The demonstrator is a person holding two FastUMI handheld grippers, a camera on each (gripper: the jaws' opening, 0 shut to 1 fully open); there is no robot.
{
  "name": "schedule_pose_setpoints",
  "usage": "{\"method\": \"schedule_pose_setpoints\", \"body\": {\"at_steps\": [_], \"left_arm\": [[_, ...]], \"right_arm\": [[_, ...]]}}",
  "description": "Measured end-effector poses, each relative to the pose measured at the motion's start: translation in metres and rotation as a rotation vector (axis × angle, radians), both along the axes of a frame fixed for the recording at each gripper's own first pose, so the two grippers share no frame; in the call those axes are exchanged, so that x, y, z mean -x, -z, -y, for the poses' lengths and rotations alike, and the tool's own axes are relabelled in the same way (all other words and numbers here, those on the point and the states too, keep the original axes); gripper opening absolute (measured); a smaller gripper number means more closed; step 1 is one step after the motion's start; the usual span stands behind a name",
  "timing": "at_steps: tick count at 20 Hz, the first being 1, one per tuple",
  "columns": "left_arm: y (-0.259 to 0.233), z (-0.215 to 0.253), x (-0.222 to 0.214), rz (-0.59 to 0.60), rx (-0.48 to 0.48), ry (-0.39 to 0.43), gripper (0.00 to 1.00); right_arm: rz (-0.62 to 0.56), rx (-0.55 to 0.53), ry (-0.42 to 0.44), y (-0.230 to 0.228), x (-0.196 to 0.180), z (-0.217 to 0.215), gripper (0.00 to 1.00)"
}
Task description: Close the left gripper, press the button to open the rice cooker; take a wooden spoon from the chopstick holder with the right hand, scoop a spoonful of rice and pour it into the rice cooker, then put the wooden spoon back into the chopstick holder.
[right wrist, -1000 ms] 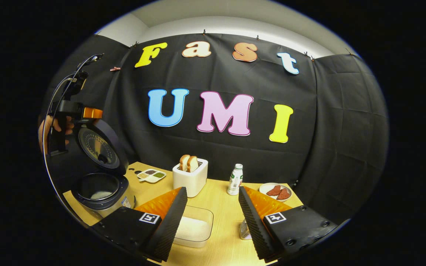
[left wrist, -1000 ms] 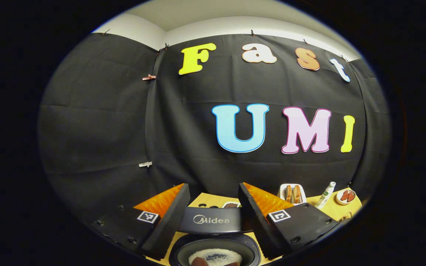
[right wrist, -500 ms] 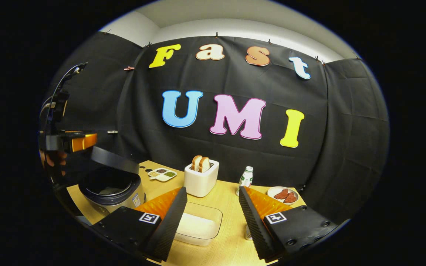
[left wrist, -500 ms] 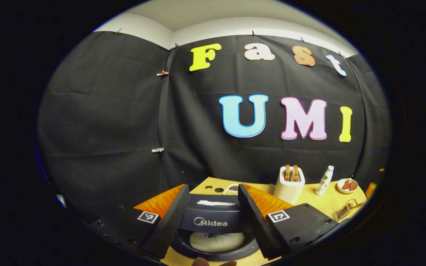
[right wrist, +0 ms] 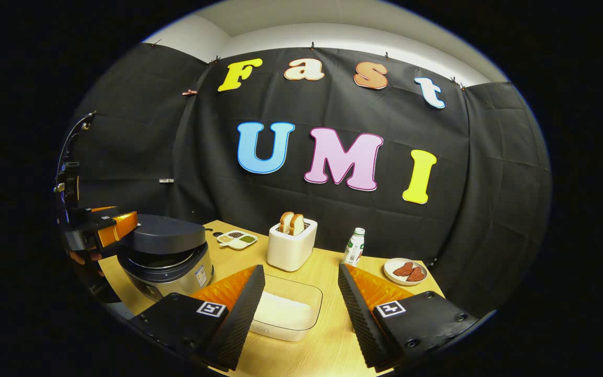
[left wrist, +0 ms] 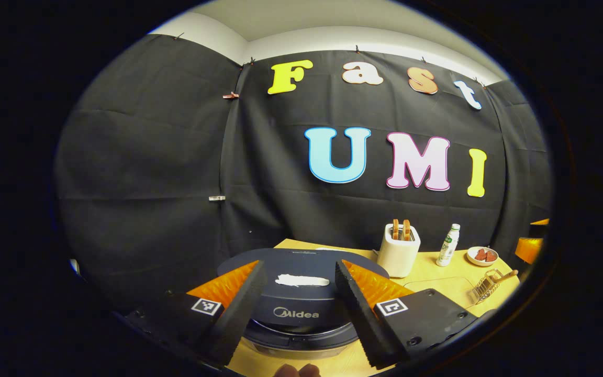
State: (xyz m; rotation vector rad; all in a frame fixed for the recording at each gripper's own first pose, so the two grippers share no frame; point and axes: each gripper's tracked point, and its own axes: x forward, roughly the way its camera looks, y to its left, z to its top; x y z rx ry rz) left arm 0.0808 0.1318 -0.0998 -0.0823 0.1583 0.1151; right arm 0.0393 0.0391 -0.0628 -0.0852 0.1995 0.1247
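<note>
Table: light wood top. Near its left edge stands the rice cooker, lid lowered almost onto the body. Behind it, toward the back edge, a small divided dish of grains. Mid-table, a white toaster with two bread slices. To its right, a bottle stands upright, then a plate with reddish pieces near the right edge. At the front edge, a clear tub of rice. In the left gripper view, a wire holder with a wooden handle sits near the table's right front.

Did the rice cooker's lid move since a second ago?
Yes. The lid has swung down: a second ago it stood upright above the pot, and now it lies nearly flat on the rice cooker, beside the left gripper.
</note>
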Motion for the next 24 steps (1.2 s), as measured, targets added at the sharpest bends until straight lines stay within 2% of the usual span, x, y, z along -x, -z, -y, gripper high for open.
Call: {"method": "schedule_pose_setpoints", "body": {"at_steps": [11, 14, 17, 18, 19, 24], "left_arm": [[0.063, 0.005, 0.013, -0.071, -0.023, 0.035, 0.93], [0.057, 0.007, 0.014, -0.028, -0.051, 0.045, 0.93], [0.067, 0.005, 0.012, -0.007, -0.040, 0.060, 0.93], [0.071, 0.005, 0.014, -0.012, -0.032, 0.066, 0.96], [0.071, 0.006, 0.014, -0.011, -0.037, 0.073, 0.94], [0.066, 0.004, 0.013, 0.021, -0.046, 0.061, 0.93]], "right_arm": [[-0.011, 0.007, -0.051, 0.005, 0.005, -0.030, 0.88], [-0.010, 0.008, -0.065, 0.004, 0.007, -0.038, 0.88], [-0.015, 0.012, -0.074, 0.005, 0.006, -0.044, 0.88], [-0.015, 0.015, -0.078, 0.005, 0.005, -0.046, 0.88], [-0.015, 0.017, -0.081, 0.006, 0.005, -0.048, 0.88], [-0.017, 0.021, -0.088, 0.006, 0.005, -0.052, 0.88]]}}
